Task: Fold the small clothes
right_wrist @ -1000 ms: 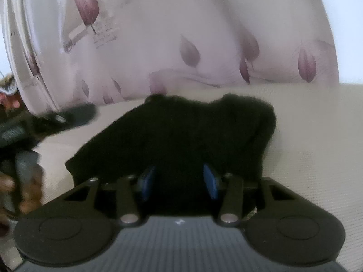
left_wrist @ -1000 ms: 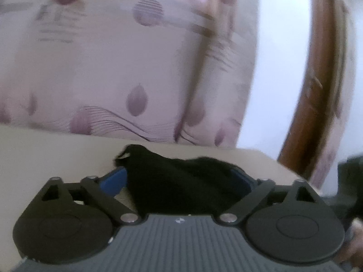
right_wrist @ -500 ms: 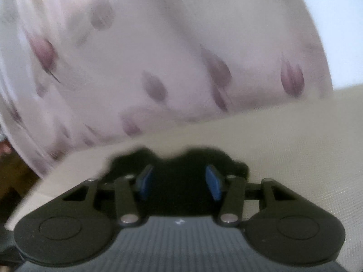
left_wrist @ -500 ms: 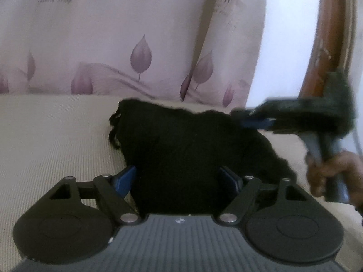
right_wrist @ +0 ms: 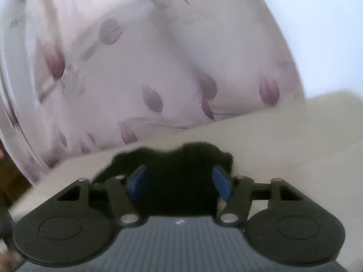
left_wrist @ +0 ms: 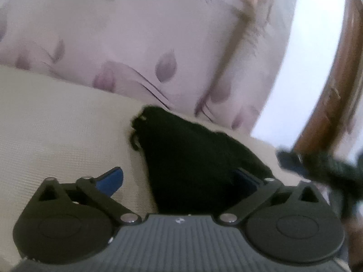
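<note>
Garment: black fuzzy cloth (left_wrist: pixel 190 165), small, lying bunched on the cream textured surface (left_wrist: pixel 56 122); in the left wrist view it runs from centre toward 6 o'clock; a loop or cord end shows at its 10 o'clock corner.
Left gripper (left_wrist: pixel 179 181): jaws opening and spread wide. Its left blue pad (left_wrist: pixel 111 179) stands clear of the cloth, with bare surface between the two. The right-side pad, at about 4 o'clock from the cloth's middle, is partly covered by the cloth's edge. No pinch seen; the cloth lies between the fingers.
Right gripper (right_wrist: pixel 180 181): jaws opening, about half spread. Both blue pads (right_wrist: pixel 137 182) flank the black cloth (right_wrist: pixel 179 176); the frame is blurred, so contact at the pads cannot be judged with certainty, but the cloth looks slack, not pinched.
Right gripper, seen from the left wrist view: dark blurred shape (left_wrist: pixel 317 167) at 3 o'clock, just beside the cloth's right end.
Backdrop: pale curtain with purple leaf print (left_wrist: pixel 140 45) at 12 o'clock in both views, behind the surface's far edge.
Frame edge: brown wooden post (left_wrist: pixel 329 95) at 2 o'clock in the left wrist view.
</note>
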Action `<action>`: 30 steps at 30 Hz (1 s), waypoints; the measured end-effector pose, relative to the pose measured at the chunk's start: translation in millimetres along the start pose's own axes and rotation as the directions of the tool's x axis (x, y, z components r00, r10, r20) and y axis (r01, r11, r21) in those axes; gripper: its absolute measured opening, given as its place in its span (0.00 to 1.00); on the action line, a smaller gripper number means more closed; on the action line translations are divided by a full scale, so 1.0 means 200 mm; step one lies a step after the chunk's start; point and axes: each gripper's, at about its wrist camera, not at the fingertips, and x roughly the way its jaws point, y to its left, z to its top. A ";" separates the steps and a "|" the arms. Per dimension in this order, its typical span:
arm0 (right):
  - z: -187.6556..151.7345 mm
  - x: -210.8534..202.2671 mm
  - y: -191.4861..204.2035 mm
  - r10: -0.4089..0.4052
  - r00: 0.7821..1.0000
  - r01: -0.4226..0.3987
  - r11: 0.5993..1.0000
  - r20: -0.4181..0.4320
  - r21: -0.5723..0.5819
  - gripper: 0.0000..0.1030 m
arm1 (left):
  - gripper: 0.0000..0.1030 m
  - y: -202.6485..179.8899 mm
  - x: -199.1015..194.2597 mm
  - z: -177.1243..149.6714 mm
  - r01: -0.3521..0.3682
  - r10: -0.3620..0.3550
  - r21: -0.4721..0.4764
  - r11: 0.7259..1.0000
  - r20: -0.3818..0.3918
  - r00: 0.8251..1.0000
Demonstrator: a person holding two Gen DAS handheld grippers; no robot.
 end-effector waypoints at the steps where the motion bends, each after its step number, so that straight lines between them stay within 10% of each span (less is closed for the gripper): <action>1: -0.02 -0.02 0.03 -0.030 1.000 0.030 0.999 -0.005 -0.010 0.63 | 1.00 0.00 -0.01 0.01 -0.016 0.016 0.001 1.000 0.003 1.000; 7: -0.15 -0.05 0.09 -0.051 0.998 0.052 0.998 -0.028 0.044 0.86 | 1.00 0.00 -0.02 0.04 -0.005 0.006 0.014 1.000 -0.057 0.998; 30: -0.06 0.24 -0.13 0.131 0.973 -0.073 0.954 -0.188 0.290 0.88 | 1.00 0.04 0.31 0.11 0.095 -0.081 0.046 0.994 -0.251 0.965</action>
